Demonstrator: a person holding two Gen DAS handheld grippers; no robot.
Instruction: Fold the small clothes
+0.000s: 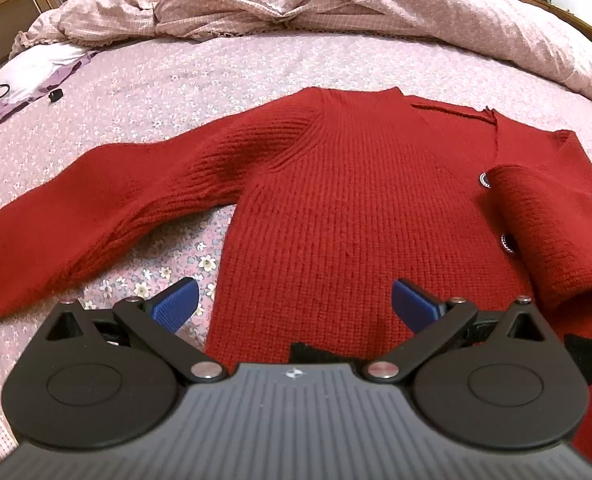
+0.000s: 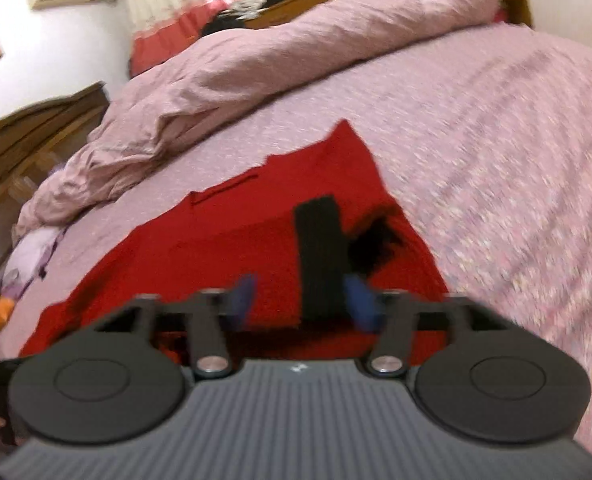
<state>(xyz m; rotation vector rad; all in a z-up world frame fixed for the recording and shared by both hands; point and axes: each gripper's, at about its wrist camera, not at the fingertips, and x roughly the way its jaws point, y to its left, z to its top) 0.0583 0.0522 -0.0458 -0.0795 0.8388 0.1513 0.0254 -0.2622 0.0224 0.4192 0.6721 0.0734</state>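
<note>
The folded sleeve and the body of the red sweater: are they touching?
Touching. In the left wrist view the folded sleeve lies flat across the sweater, covering part of its button line, with no gap visible beneath it.

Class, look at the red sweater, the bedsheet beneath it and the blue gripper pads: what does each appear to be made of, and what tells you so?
Red sweater: knitted yarn, probably wool or acrylic; ribbed stitch rows show, matte and soft.
Bedsheet: thin woven fabric, likely cotton, matte, printed with small flowers.
Blue gripper pads: seemingly rubber or plastic, with a fine grid texture.
</note>
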